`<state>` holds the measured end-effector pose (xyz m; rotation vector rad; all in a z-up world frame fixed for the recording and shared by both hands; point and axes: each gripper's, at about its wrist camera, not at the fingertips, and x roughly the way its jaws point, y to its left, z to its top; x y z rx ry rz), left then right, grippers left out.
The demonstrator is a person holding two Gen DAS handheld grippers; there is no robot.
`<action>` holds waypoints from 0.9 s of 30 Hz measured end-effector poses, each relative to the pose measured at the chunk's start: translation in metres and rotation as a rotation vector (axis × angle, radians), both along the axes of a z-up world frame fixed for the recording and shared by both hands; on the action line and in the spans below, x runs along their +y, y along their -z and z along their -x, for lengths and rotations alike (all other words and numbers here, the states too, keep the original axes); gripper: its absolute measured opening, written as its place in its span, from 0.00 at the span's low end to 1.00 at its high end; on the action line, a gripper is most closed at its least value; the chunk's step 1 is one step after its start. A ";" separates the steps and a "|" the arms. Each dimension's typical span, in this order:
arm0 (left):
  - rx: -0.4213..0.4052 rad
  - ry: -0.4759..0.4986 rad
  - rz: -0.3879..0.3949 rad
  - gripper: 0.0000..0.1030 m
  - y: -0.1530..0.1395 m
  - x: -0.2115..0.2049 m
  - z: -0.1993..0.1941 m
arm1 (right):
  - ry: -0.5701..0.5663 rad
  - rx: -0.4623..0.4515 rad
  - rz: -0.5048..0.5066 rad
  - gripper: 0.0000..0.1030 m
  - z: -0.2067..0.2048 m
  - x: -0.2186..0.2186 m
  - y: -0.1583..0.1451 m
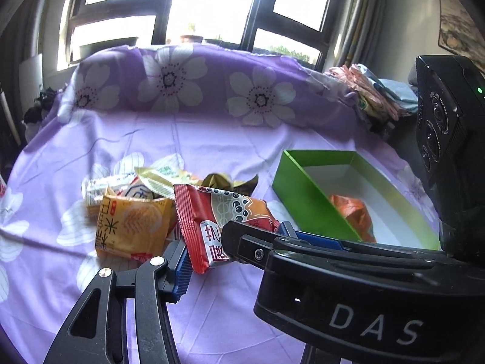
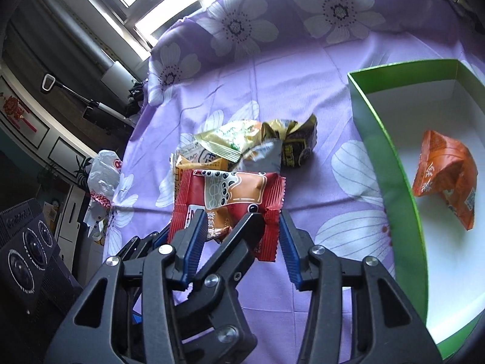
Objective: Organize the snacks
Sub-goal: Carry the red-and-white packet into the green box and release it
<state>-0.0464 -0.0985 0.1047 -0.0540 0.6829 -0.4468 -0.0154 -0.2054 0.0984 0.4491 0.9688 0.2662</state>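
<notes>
A: Right wrist view: red crinkled snack packet (image 2: pixel 230 200) pinched by both tools, left gripper (image 1: pixel 233 242) and right gripper (image 2: pixel 239 236), raised above purple floral sheet (image 2: pixel 303 91).

B: Risk noted: tearing/slip if pulled apart before green cardboard box (image 2: pixel 391 163).

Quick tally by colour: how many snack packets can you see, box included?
Red packet: 1
Yellow packet: 1
White packet: 1
Gold packets: 2
Orange packet, in green box: 1
Total: 6; the pile may hide more.
</notes>
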 end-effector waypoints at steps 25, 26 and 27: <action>-0.045 0.390 -0.081 0.51 -0.019 -0.157 0.006 | 0.450 -0.073 -0.144 0.48 0.059 -0.152 -0.021; -0.033 0.396 -0.080 0.51 -0.016 -0.160 0.004 | 0.463 -0.062 -0.148 0.48 0.060 -0.154 -0.019; -0.019 0.403 -0.077 0.51 -0.013 -0.162 0.003 | 0.474 -0.051 -0.152 0.48 0.061 -0.157 -0.016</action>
